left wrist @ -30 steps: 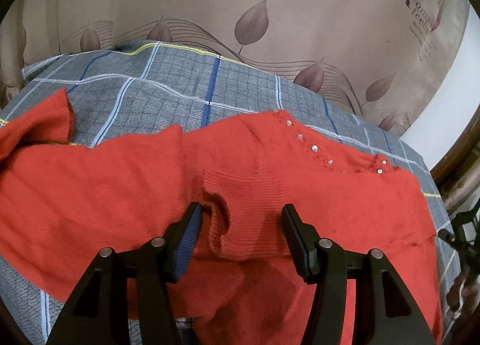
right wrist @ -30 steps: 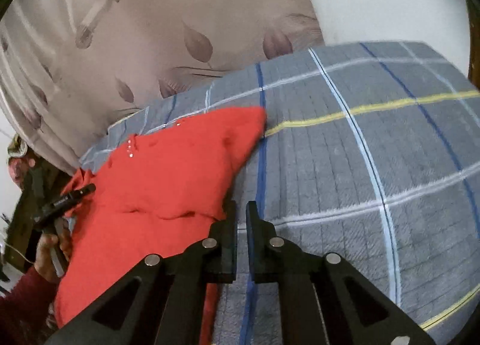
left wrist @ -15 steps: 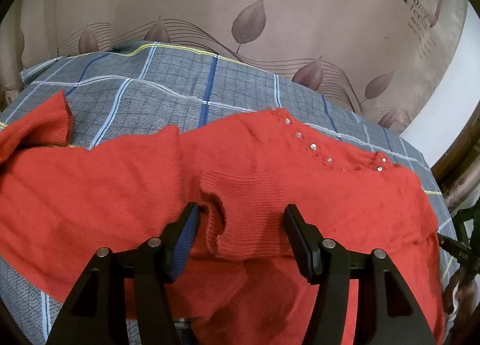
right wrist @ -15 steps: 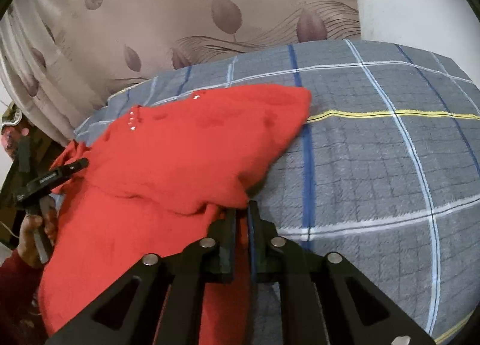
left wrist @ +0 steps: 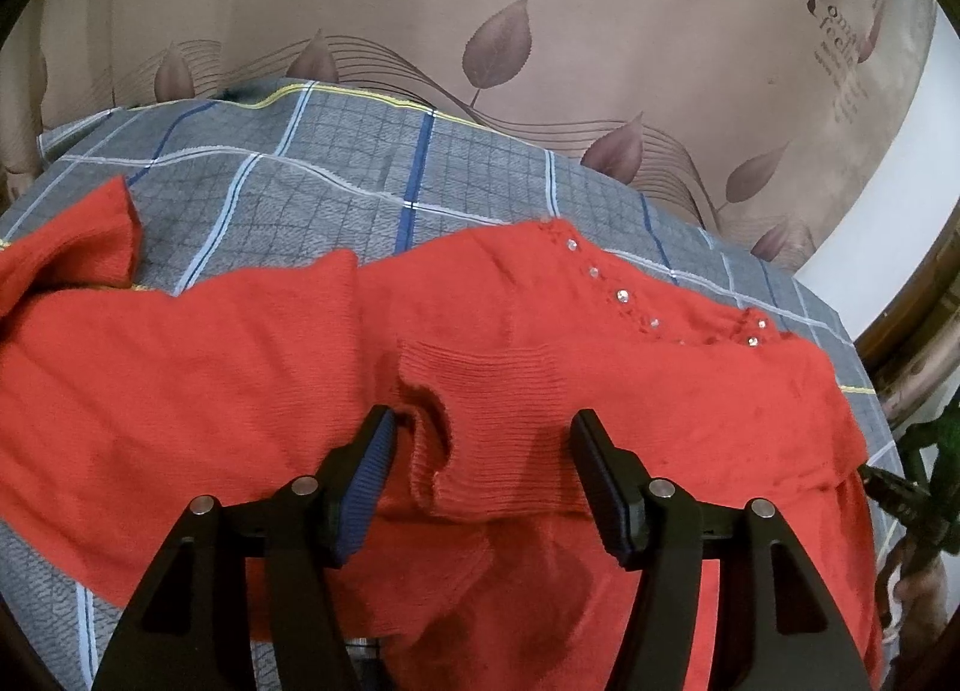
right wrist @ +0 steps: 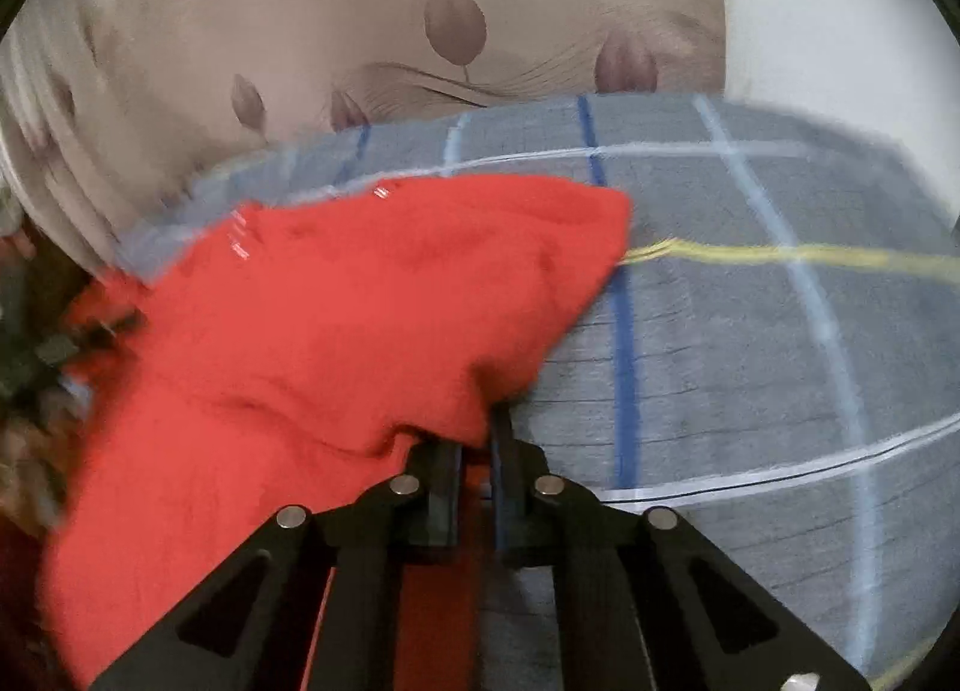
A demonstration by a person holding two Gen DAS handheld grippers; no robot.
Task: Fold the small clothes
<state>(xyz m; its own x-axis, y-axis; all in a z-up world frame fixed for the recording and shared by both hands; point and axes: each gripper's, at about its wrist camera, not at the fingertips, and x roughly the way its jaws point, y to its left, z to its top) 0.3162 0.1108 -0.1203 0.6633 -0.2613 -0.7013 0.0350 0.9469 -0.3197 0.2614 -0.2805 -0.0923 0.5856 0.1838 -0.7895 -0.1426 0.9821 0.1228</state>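
Observation:
A red knit sweater (left wrist: 690, 391) with small rhinestones at the neckline lies spread on a grey plaid bed cover (left wrist: 360, 168). One sleeve is folded across the body, and its ribbed cuff (left wrist: 504, 385) lies between the fingers of my left gripper (left wrist: 485, 418). That gripper is open and its pads do not press the cuff. In the right wrist view, which is blurred, my right gripper (right wrist: 474, 439) is shut on the side edge of the sweater (right wrist: 360, 301). Red fabric bunches over its fingertips and shows in the narrow gap between them.
A beige curtain (left wrist: 420, 0) with a leaf pattern hangs behind the bed. Bare plaid cover (right wrist: 750, 361) stretches to the right of the sweater. A dark wooden frame (left wrist: 912, 331) stands at the right edge. A person's hand and sleeve show blurred at the left rim of the right wrist view.
My right gripper has moved left from the bare cover onto the sweater's edge and now has red fabric between its fingers. The left gripper and the cuff have stayed put.

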